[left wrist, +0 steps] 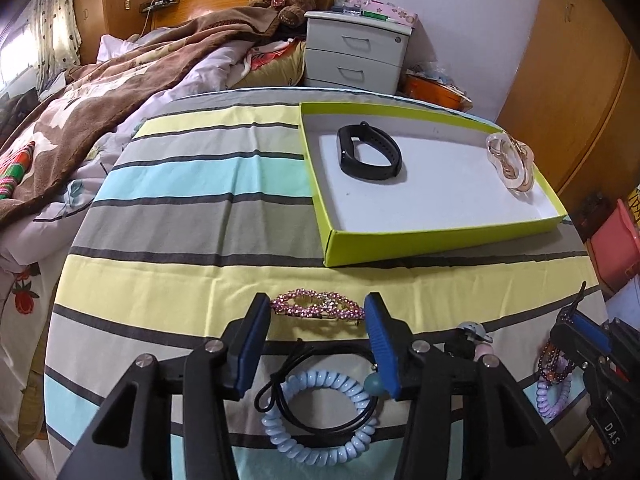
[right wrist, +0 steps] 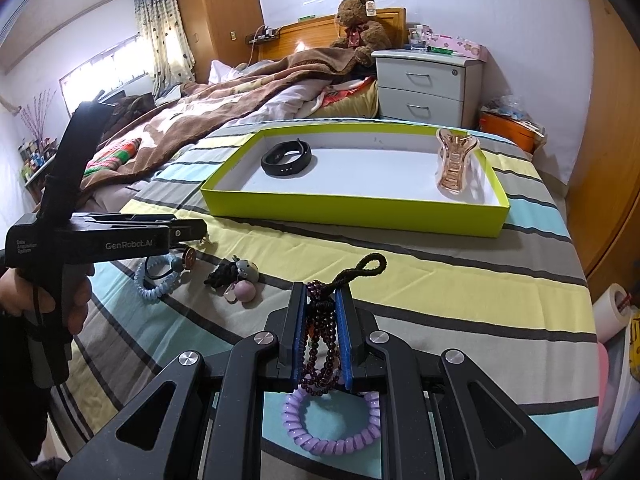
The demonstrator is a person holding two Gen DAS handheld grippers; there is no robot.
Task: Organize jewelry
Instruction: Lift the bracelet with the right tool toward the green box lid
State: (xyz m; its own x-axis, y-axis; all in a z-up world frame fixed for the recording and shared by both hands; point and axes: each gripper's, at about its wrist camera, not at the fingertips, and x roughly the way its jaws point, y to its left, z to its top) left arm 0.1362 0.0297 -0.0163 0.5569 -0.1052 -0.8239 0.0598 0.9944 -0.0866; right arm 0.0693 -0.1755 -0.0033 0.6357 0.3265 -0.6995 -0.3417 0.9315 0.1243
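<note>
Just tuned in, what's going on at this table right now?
A person is sorting jewelry into the green box, which already holds a black wristband and a rose-gold hair claw. The right tool is shut on a dark purple bead bracelet, above a purple coil hair tie. The left tool is open, with a pink rhinestone clip between its tips and a blue coil hair tie lying below it.

Teddy bear (right wrist: 362, 24) beside white nightstand (right wrist: 424, 88), brown blanket (left wrist: 132, 80) on bed
</note>
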